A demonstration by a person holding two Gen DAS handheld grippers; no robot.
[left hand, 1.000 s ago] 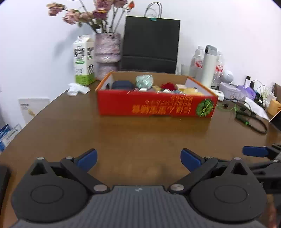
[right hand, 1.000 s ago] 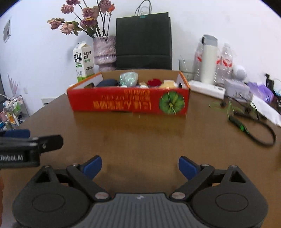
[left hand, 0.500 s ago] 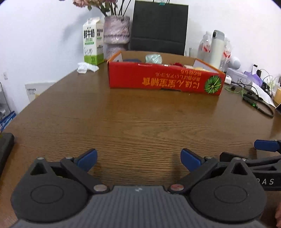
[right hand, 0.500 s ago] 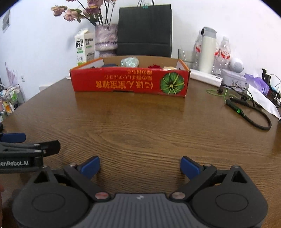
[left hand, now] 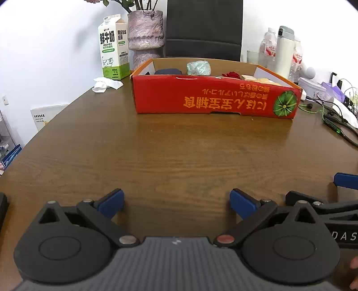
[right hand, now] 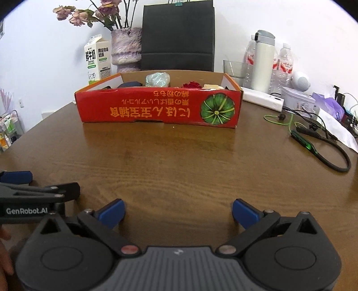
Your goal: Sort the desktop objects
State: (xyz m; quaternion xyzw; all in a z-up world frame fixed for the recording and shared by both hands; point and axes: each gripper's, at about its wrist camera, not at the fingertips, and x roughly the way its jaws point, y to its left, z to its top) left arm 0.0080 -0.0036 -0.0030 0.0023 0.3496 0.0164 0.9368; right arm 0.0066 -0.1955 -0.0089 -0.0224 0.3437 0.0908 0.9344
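Left wrist view: my left gripper (left hand: 176,201) gapes wide and empty over the surface (left hand: 179,161), with the red box (left hand: 214,100) toward the far edge. Right wrist view: my right gripper (right hand: 177,212) is opening, nothing between its jaws; the box sits ahead, filled with small objects.

A milk carton (right hand: 97,60) stands beside a vase (right hand: 126,48) of dried flowers (right hand: 89,13) at the far edge of the wooden table (right hand: 179,161), with a black paper bag (right hand: 177,35) just right of the vase. A crumpled tissue (left hand: 107,84) lies in front of the carton. On the right stand a white flask (right hand: 263,61) among water bottles (right hand: 283,65), with a glass (right hand: 235,69), a white power strip (right hand: 263,98), a tin (right hand: 298,104) and tangled cables (right hand: 322,143) near them
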